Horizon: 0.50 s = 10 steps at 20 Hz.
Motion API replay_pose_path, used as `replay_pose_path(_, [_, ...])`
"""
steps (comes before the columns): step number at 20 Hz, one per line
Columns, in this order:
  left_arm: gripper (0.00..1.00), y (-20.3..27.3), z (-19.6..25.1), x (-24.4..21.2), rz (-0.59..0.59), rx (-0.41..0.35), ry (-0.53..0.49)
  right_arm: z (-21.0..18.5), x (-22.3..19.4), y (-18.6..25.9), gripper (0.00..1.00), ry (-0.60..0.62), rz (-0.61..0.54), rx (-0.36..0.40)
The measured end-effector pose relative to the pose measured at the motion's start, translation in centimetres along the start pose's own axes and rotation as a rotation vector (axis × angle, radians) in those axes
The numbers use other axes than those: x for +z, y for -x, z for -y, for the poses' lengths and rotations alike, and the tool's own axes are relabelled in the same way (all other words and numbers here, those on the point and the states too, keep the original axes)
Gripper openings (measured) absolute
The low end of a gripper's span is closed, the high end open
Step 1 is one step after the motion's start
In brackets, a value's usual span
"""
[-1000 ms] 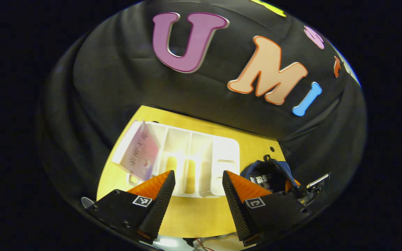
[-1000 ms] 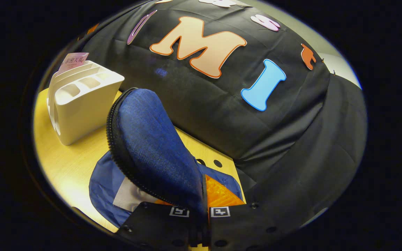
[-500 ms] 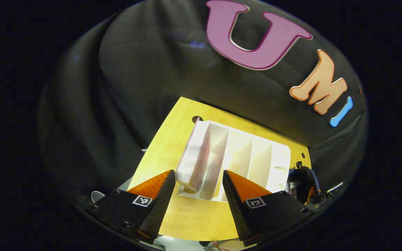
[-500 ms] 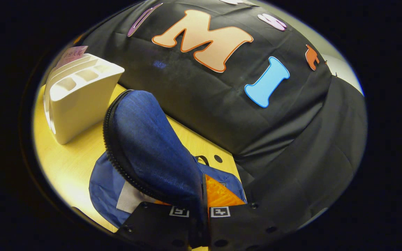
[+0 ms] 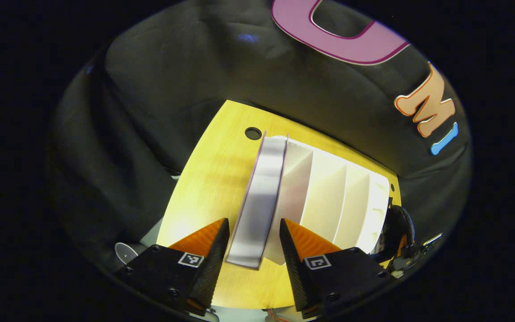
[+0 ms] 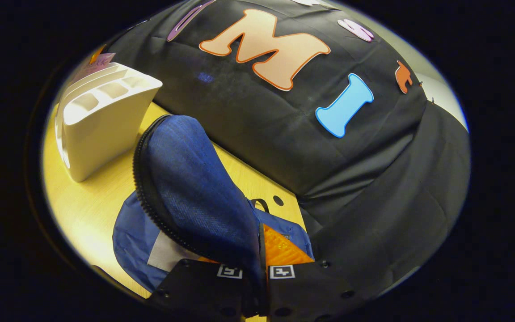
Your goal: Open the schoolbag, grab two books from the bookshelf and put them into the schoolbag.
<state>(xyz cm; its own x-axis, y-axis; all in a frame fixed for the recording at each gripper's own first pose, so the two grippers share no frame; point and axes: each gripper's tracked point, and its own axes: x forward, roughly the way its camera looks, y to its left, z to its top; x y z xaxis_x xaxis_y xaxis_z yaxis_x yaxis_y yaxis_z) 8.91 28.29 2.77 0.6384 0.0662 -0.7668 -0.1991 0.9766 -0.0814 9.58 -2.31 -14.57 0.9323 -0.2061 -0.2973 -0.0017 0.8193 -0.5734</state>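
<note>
A white bookshelf [image 5: 329,197] with several slots stands on the yellow table [image 5: 204,188]. One book [image 5: 262,197] stands in its leftmost slot, page edge up. My left gripper [image 5: 252,243] is open, one finger on each side of that book's near end, with narrow gaps. In the right gripper view the blue schoolbag [image 6: 137,232] lies on the table [image 6: 92,205], and my right gripper [image 6: 259,252] is shut on its zipped flap [image 6: 190,188], holding it up. The bookshelf [image 6: 101,120] stands behind the bag, with the book's pink top [image 6: 99,60] at its far end.
The black cloth wall closes in the table's far and right sides. Round holes mark the tabletop [image 5: 253,133] [image 6: 278,200]. The schoolbag [image 5: 398,221] lies just right of the bookshelf in the left gripper view. Bare table lies left of the shelf.
My left gripper has swung left along the bookshelf and come down over the book, so its fingers now straddle it, a little closer together. The right gripper keeps the flap raised, almost still.
</note>
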Motion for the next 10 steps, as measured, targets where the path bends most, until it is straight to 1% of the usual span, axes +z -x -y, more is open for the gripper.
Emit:
replay_pose_path(1, [0.6, -0.2, 0.1, -0.1, -0.019, 0.001, -0.016, 0.0, -0.1, 0.0, 0.05, -0.001, -0.002, 0.0])
replay_pose_path(2, [0.58, -0.6, 0.3, -0.1, -0.039, 0.003, -0.031, 0.1, 0.0, 0.0, 0.05, -0.002, -0.002, 0.0])
replay_pose_path(3, [0.45, -1.0, 0.6, -0.2, -0.059, 0.006, -0.041, 0.0, 0.0, 0.0, 0.06, -0.003, -0.003, -0.001])
replay_pose_path(4, [0.55, -1.5, 1.1, -0.1, -0.075, 0.007, -0.049, 0.0, 0.0, 0.0, 0.06, -0.004, -0.002, -0.001])
replay_pose_path(5, [0.48, -1.9, 1.5, 0.0, -0.094, 0.013, -0.059, 0.1, 0.1, 0.1, 0.05, -0.006, -0.002, -0.001])
replay_pose_path(10, [0.48, -4.0, 1.6, 0.0, -0.164, 0.073, -0.131, 0.2, 0.0, -0.1, 0.06, -0.011, 0.0, -0.001])
